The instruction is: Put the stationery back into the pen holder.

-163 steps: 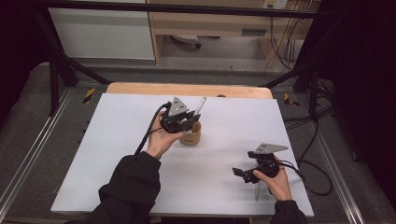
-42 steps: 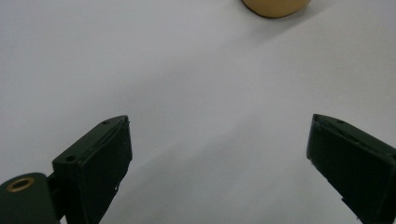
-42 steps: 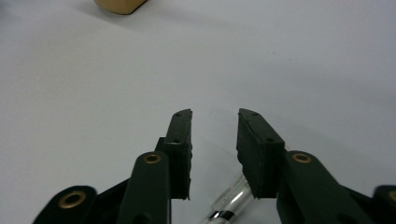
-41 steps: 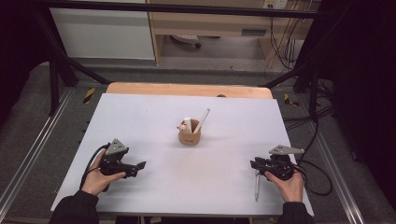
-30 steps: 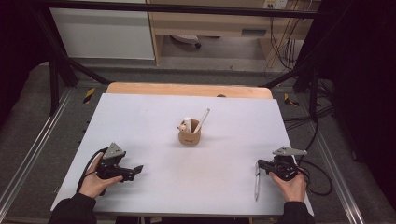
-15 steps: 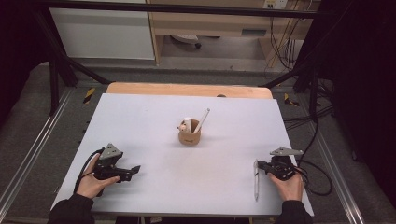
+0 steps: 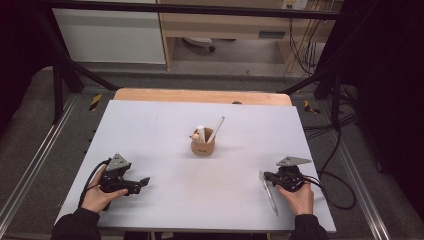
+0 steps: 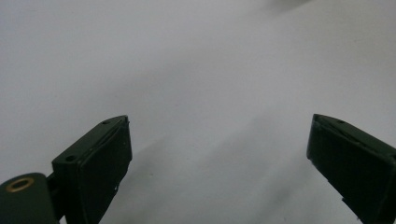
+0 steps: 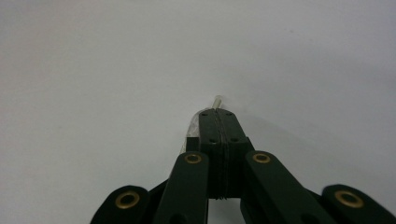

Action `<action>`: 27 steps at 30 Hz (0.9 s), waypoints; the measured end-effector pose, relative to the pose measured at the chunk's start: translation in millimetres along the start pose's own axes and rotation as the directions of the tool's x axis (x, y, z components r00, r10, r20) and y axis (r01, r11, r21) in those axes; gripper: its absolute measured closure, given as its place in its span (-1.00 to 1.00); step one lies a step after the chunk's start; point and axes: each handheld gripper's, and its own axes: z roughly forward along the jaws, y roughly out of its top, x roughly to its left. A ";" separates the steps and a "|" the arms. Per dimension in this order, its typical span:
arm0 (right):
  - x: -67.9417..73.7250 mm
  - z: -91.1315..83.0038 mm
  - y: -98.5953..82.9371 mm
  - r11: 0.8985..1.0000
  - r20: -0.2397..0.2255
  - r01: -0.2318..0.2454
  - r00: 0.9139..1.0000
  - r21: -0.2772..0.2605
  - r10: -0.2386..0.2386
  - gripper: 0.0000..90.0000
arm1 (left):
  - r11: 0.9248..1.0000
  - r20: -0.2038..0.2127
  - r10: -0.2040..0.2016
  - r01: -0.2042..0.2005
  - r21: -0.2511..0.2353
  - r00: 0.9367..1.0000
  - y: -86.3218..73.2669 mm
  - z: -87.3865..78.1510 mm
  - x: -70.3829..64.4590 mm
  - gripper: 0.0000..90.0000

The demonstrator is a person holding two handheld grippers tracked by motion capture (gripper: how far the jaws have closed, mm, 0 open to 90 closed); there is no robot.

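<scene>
- Both hands have drawn back toward the near edge since the earliest frame, when the left gripper (image 7: 142, 182) was up at the wooden cup (image 7: 203, 146); now it sits low at the near left of the white table (image 7: 165, 125), held in the left hand (image 7: 97, 192).
- Over the last second or so, the right gripper (image 7: 266, 176) has shifted only slightly at the near right, gripped by the right hand (image 7: 299, 196).
- Left gripper: its jaws stand wide apart in the left gripper view, with bare white tabletop between them and nothing held.
- Right gripper: its jaws are pressed together in the right gripper view (image 9: 217, 119), and a pale slim tip (image 9: 217, 100) pokes out just beyond them.
- From the high view, a clear pen-like stick (image 7: 268, 192) lies on the table right at this gripper's jaw tips, running back toward the near edge alongside the right hand; the jaws appear clamped on its far end.
- Well ahead of both grippers, roughly midway between them, the cup stands upright with a white stick (image 7: 217, 128) leaning out toward the right and a second pale item (image 7: 200, 133) inside.
</scene>
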 end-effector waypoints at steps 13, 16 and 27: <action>20.6 13.9 8.4 0.998 -0.062 0.059 0.996 0.018 -0.058 0.99 | 1.000 0.001 0.003 -0.003 0.000 1.000 0.1 -0.5 -0.2 -0.86; 20.4 11.4 8.8 0.998 -0.059 0.053 0.997 0.013 -0.053 0.88 | 1.000 0.003 0.002 -0.002 0.001 1.000 0.1 -0.3 -0.3 -0.85; 22.3 -15.0 -0.1 0.998 -0.048 0.045 0.998 0.039 -0.043 -0.05 | 1.000 0.001 -0.005 0.005 0.000 1.000 -0.1 -0.9 0.6 -0.86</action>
